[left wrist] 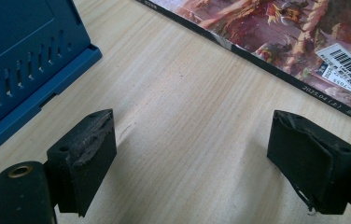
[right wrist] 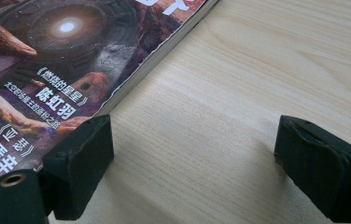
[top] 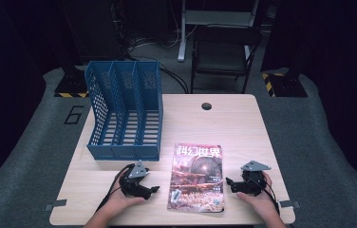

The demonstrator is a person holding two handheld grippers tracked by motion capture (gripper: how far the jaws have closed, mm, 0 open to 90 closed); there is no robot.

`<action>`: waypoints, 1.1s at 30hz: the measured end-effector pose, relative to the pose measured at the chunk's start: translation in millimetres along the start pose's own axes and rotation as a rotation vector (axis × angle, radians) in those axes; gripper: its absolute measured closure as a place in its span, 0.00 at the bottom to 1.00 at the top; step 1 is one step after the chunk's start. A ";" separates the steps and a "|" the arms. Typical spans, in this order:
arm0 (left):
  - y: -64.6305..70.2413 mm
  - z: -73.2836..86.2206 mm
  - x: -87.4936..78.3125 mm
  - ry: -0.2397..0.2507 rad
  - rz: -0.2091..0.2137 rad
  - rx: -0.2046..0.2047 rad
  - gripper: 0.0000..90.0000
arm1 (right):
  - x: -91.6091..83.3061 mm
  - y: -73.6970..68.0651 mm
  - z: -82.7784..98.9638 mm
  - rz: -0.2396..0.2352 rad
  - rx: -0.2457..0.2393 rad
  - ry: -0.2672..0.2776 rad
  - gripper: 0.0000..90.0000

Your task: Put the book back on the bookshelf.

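Observation:
A magazine (top: 198, 178) with a reddish science-fiction cover lies flat near the table's front edge. My left gripper (top: 153, 189) rests low on the table just left of it, jaws wide open over bare wood (left wrist: 190, 154), the magazine's spine edge (left wrist: 276, 70) ahead of them. My right gripper (top: 229, 183) sits just right of the magazine, also open with nothing between its pads (right wrist: 192, 168); its left fingertip (right wrist: 80, 163) is close beside the magazine's page edge (right wrist: 131, 88). A blue three-slot file rack (top: 125, 111) stands at the back left.
The blue rack's base (left wrist: 19, 70) lies close to the left gripper's left side. A round cable hole (top: 206, 106) sits in the table's far edge. A black chair (top: 224, 52) stands behind the table. Bare wood stretches right of the magazine.

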State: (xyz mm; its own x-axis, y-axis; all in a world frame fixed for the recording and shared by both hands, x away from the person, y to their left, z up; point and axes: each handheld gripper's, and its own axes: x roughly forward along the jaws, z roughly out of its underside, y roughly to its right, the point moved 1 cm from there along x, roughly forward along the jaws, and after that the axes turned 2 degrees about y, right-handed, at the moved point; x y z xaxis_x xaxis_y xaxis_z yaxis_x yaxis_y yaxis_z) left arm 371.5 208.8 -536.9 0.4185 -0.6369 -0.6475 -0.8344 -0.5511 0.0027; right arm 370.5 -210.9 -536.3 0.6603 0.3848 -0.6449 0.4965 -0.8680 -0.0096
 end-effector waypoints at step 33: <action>3.7 -0.6 1.8 0.006 -0.028 -0.024 0.17 | -4.1 -9.4 -11.6 -0.016 0.107 -0.036 0.48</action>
State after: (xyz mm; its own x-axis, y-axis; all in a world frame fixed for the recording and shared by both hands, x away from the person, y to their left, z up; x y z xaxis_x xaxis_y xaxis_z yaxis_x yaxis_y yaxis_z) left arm 369.4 205.3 -537.5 0.4437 -0.6240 -0.6433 -0.8134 -0.5817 0.0032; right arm 369.6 -200.7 -524.7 0.6313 0.3890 -0.6709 0.4427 -0.8911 -0.1000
